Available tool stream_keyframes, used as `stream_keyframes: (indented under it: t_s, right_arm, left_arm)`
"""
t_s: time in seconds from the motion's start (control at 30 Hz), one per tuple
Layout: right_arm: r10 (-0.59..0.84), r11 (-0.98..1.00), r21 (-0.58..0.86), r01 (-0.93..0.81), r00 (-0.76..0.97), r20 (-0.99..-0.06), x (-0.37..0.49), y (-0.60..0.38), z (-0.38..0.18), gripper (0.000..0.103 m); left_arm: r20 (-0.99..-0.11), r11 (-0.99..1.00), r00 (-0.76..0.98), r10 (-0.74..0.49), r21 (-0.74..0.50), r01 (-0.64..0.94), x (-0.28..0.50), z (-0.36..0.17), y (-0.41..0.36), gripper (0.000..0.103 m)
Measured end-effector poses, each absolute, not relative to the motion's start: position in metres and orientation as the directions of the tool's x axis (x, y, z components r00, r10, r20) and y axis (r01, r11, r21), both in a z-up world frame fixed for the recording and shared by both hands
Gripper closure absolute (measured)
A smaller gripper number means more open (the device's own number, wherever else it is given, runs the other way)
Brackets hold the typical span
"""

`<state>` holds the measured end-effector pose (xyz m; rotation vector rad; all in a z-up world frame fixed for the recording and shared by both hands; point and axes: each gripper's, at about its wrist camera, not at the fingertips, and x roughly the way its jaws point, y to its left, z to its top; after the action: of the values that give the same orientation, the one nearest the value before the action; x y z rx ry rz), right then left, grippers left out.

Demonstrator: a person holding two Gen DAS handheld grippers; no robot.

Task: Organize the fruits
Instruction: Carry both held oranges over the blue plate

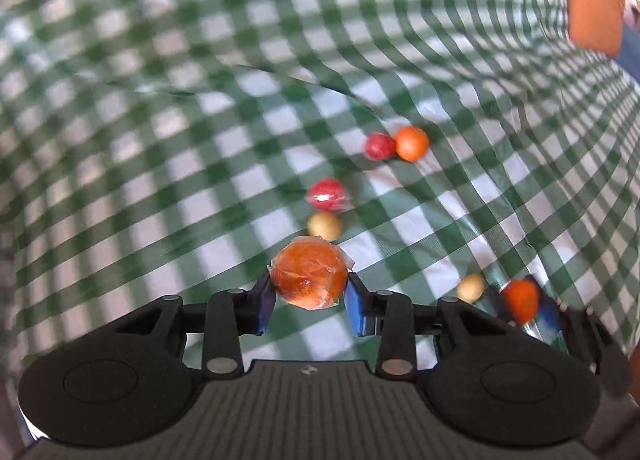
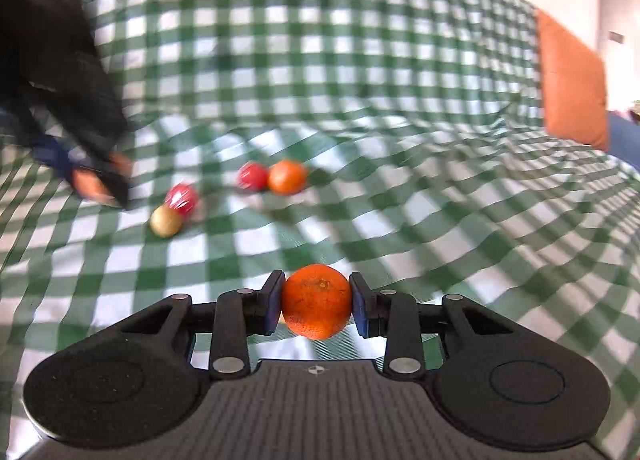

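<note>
Left gripper [image 1: 309, 292]: fingers clamped on a film-wrapped round orange fruit [image 1: 309, 279], held above the green-and-white checked cloth [image 1: 200, 100]. Right gripper [image 2: 316, 302]: fingers clamped on a bare round orange mandarin [image 2: 316, 301]. On the cloth ahead: a wrapped red fruit [image 1: 326, 195] touching a pale yellow-brown ball fruit [image 1: 324, 225]; farther off, a second red fruit [image 1: 378, 146] touching a small orange fruit [image 1: 412, 143].

A home: green checked cloth [image 1: 200, 60] beside an orange cushion [image 2: 572, 88]
</note>
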<state>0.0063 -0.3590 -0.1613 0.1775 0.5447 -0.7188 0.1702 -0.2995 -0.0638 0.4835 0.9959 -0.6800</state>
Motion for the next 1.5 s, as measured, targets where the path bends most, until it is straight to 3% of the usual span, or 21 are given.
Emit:
stream_keyframes:
  t_s: [0.33, 0.73, 1.0, 1.5]
  right_arm:
    - [-0.596, 0.7, 0.029, 0.714, 0.606, -0.527, -0.054, -0.376, -0.109, 0.067]
    - [-0.241, 0.931, 0.094, 0.353, 0.787, -0.569, -0.133, -0.233, -0.029, 0.067]
    - [-0.084, 0.987, 0.062, 0.149, 0.803, -0.59, -0.13, -0.163, -0.012, 0.067]
    - [-0.138, 0.987, -0.014, 0.161, 0.792, -0.594, -0.135, -0.143, -0.006, 0.067]
  left_arm:
    - [-0.89, 0.845, 0.418, -0.183, 0.075, 0.53, 0.111, -0.02, -0.145, 0.062]
    - [-0.887, 0.91, 0.442, -0.133, 0.066, 0.408, 0.015, -0.001, -0.014, 0.062]
    - [-0.863, 0.922, 0.487, -0.136, 0.07, 0.382, -0.028, 0.0, 0.021, 0.062]
    - [-0.847, 0.918, 0.496, -0.189, 0.026, 0.395, -0.032, 0.001, 0.029, 0.062]
